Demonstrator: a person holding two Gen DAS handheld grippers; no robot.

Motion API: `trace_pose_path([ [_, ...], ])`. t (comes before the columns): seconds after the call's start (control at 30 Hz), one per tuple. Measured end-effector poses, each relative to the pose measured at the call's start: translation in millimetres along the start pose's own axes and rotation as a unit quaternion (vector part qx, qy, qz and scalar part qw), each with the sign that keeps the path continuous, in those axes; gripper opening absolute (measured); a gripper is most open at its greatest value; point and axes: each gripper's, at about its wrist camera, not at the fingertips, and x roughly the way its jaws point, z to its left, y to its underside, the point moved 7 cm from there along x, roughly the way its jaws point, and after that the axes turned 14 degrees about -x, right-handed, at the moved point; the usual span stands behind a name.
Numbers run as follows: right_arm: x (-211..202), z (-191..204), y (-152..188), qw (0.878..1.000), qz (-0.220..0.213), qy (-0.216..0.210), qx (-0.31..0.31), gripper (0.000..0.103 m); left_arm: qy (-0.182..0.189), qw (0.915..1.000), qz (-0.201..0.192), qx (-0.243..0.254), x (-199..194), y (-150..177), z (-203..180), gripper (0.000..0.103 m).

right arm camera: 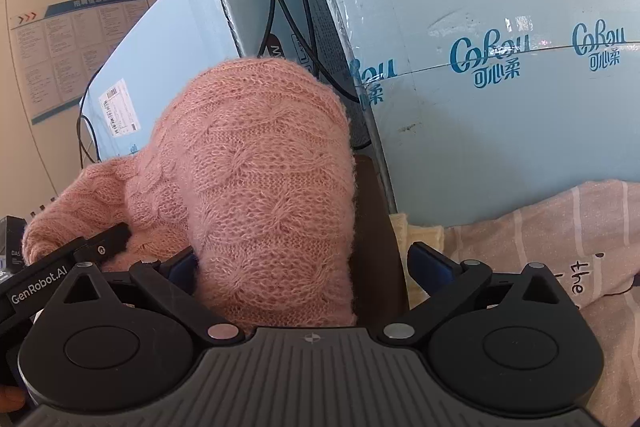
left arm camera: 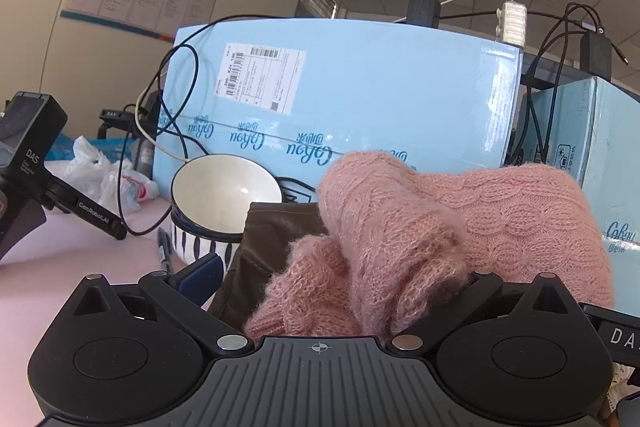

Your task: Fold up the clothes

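Pink sweater (right arm camera: pixel 256 187) between spread tool (right arm camera: pixel 308 267)

Pink cable-knit sweater (left arm camera: pixel 460 223), folded in bulky heap atop brown garment (left arm camera: pixel 272 239).

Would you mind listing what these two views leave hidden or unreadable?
- Left wrist view: the left gripper's right finger, buried under the pink sweater.
- Left wrist view: the shipping label on the blue box, print too small.
- Right wrist view: the brown garment, mostly covered by the sweater.
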Motion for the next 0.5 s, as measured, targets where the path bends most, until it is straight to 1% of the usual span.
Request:
trace_pose_path([
  [0.07, -2.8, 0.0, 1.4, 1.0, -0.015, -0.001, -0.002, 0.103, 0.007, 0.9997, -0.022, 0.006, -7.1, -2.4, -3.6, 0.103],
  [0.13, -4.6, -3.5, 0.2, 1.0, -0.024, -0.011, 0.013, 0.103, 0.012, 0.9985, -0.051, 0.016, -15.8, -5.0, -8.3, 0.103],
  [0.23, -8.0, -5.6, 0.3, 0.999, -0.035, -0.018, 0.023, 0.103, 0.008, 0.9937, -0.106, 0.036, -33.6, -9.5, -15.4, 0.103],
  [0.27, -10.7, -4.4, -0.7, 0.999, -0.043, -0.017, 0.021, 0.103, 0.0, 0.9906, -0.13, 0.044, -42.2, -11.7, -17.7, 0.103],
  [0.37, -25.1, 1.8, -7.2, 0.996, -0.087, -0.011, 0.002, 0.103, -0.025, 0.9775, -0.201, 0.059, -71.2, -19.7, -21.6, 0.103],
  [0.43, -38.6, 4.5, -12.7, 0.992, -0.123, 0.0, -0.011, 0.103, -0.04, 0.9726, -0.222, 0.055, -88.6, -22.3, -22.5, 0.103],
  [0.5, -53.1, 3.9, -20.4, 0.989, -0.149, 0.017, -0.015, 0.103, -0.051, 0.9741, -0.217, 0.04, -105.3, -22.4, -20.8, 0.103],
])
